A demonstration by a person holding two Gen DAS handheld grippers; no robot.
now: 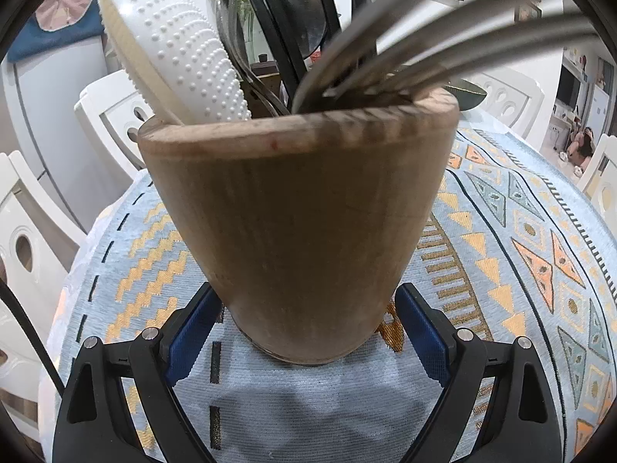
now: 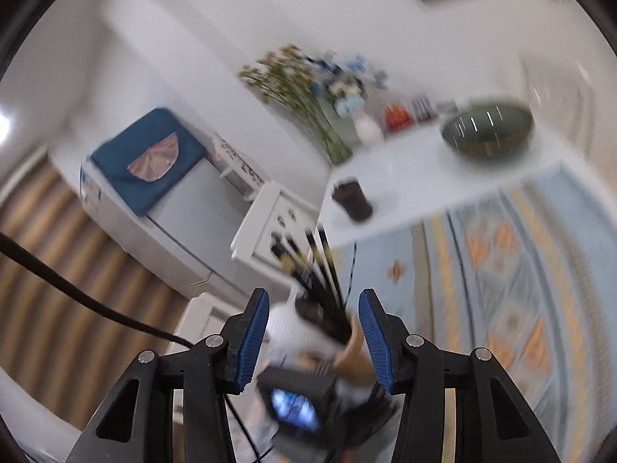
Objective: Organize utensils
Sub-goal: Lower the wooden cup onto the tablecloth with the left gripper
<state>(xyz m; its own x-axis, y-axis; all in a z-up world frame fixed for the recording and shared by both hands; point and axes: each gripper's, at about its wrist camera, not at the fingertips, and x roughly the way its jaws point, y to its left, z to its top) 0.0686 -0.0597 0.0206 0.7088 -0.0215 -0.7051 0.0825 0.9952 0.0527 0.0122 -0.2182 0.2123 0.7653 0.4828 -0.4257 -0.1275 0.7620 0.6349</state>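
Note:
A wooden utensil holder stands on the patterned tablecloth. It holds a white dotted rice paddle, several black chopsticks and several metal utensil handles. My left gripper is open, its blue pads on either side of the holder's base, not clearly pressing it. My right gripper is open and empty, high above. Far below it, between its fingers, the holder with black chopsticks and the left gripper's camera unit show, blurred.
White chairs ring the table. A dark green bowl, a dark cup and a vase of flowers stand at the far side. A white cabinet with a blue cloth stands on the striped floor.

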